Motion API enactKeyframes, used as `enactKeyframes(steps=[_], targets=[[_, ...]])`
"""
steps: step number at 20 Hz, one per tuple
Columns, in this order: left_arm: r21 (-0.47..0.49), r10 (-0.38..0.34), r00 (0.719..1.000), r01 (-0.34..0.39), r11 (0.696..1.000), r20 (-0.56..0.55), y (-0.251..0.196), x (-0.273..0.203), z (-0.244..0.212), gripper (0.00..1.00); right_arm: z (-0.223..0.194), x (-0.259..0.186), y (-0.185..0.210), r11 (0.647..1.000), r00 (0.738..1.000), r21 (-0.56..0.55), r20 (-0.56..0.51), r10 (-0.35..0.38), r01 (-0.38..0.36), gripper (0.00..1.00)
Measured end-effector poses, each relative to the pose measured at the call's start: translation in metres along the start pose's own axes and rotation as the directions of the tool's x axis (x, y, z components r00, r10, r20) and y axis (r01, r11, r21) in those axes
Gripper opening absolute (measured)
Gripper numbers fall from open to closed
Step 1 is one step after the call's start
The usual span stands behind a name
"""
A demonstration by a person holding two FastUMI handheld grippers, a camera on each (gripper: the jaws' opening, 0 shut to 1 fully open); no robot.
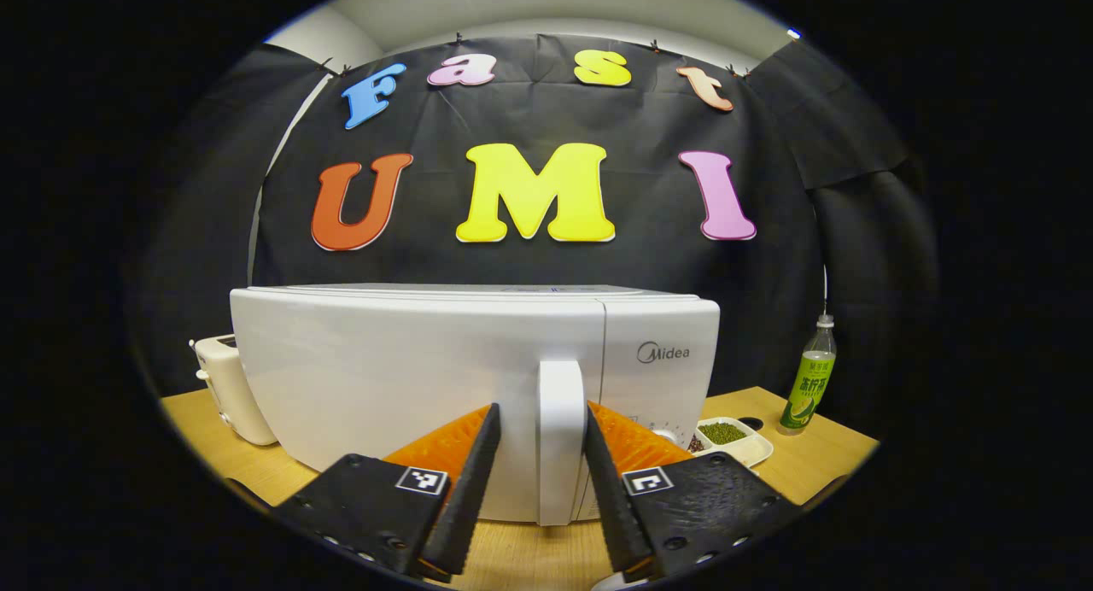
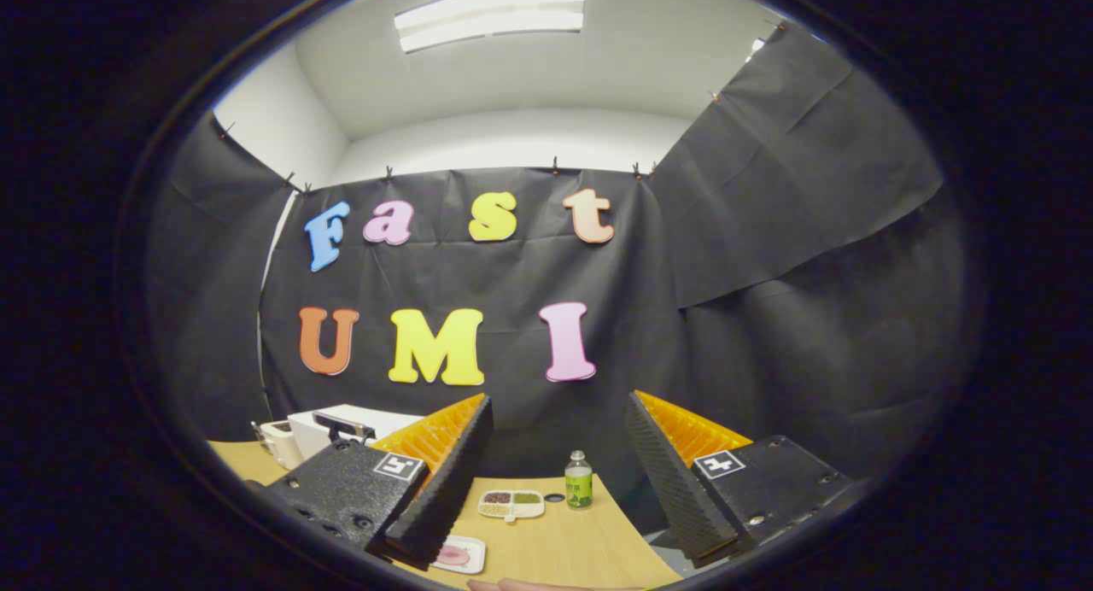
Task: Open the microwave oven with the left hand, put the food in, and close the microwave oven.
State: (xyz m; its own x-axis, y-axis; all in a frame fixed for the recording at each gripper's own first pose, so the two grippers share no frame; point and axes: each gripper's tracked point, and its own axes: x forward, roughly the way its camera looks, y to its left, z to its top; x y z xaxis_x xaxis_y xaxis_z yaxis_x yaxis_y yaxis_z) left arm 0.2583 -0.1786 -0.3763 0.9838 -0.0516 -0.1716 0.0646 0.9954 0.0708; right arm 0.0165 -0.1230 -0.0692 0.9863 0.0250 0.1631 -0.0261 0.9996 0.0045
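Observation:
The white microwave (image 1: 410, 377) stands right in front of me in the left gripper view, its door closed. Its upright white handle (image 1: 560, 437) sits between the fingers of my left gripper (image 1: 540, 413), which is open around it; the right finger is close against the handle and the left finger stands a little apart. In the right gripper view my right gripper (image 2: 559, 399) hangs open and empty high above the table. Below it lies a small white plate with pink food (image 2: 457, 555). The microwave (image 2: 341, 427) shows far left there.
A cream toaster (image 1: 224, 386) stands left of the microwave. To its right are a divided white tray of beans (image 1: 733, 437) and a green-labelled bottle (image 1: 809, 384), both on the wooden table (image 1: 820, 454). A hand (image 2: 512, 584) shows at the bottom edge.

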Motion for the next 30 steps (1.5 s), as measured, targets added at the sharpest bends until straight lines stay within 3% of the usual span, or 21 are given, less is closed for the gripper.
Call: enactKeyframes(steps=[1,2,3,4,6,14,17,21,22,27,30], targets=[[0.021,0.003,1.0,-0.002,1.0,-0.013,-0.004,-0.001,-0.005,0.43,-0.003,0.0,-0.001,1.0,1.0,0.011,-0.001,-0.004,0.004,1.0],[0.039,0.016,1.0,-0.015,0.999,-0.024,-0.004,-0.003,-0.007,0.2,-0.01,0.001,-0.002,1.0,1.0,0.02,-0.011,-0.004,0.005,1.0],[0.036,0.03,0.999,-0.028,0.999,-0.042,-0.002,-0.005,-0.012,0.27,-0.015,0.002,-0.001,1.0,1.0,0.027,-0.027,0.0,0.0,1.0],[0.026,0.035,0.999,-0.034,0.999,-0.024,-0.001,-0.002,-0.009,0.15,-0.02,0.003,-0.002,0.999,0.999,0.04,-0.035,0.002,-0.001,1.0],[0.01,0.042,0.999,-0.041,0.999,-0.013,-0.002,-0.002,-0.009,0.21,-0.027,0.006,-0.006,0.999,0.999,0.052,-0.052,-0.007,0.009,1.0],[0.021,0.032,0.999,-0.032,0.999,-0.004,-0.002,-0.002,-0.009,0.21,-0.048,0.014,-0.018,0.998,0.994,0.057,-0.105,-0.03,0.036,1.0],[-0.018,0.0,0.999,0.0,1.0,-0.038,-0.002,-0.002,-0.011,0.19,-0.046,0.01,-0.006,0.995,0.995,0.096,-0.098,0.022,-0.012,0.99],[-0.066,-0.035,0.997,0.031,0.997,-0.066,-0.005,-0.012,-0.011,0.19,-0.05,0.015,-0.019,0.996,0.995,0.082,-0.095,-0.009,0.017,0.99],[-0.051,-0.04,0.997,0.037,0.998,-0.067,-0.006,-0.007,-0.011,0.03,-0.049,0.014,-0.02,0.997,0.996,0.078,-0.09,-0.018,0.025,0.99],[-0.041,-0.073,0.992,0.069,0.997,-0.101,-0.005,-0.015,-0.015,0.03,-0.048,0.011,-0.025,0.997,0.997,0.069,-0.073,-0.033,0.038,0.99],[0.027,-0.084,0.996,0.084,0.996,-0.008,0.004,-0.052,-0.008,0.03,-0.05,0.008,-0.027,0.998,0.997,0.061,-0.072,-0.028,0.033,0.99]])
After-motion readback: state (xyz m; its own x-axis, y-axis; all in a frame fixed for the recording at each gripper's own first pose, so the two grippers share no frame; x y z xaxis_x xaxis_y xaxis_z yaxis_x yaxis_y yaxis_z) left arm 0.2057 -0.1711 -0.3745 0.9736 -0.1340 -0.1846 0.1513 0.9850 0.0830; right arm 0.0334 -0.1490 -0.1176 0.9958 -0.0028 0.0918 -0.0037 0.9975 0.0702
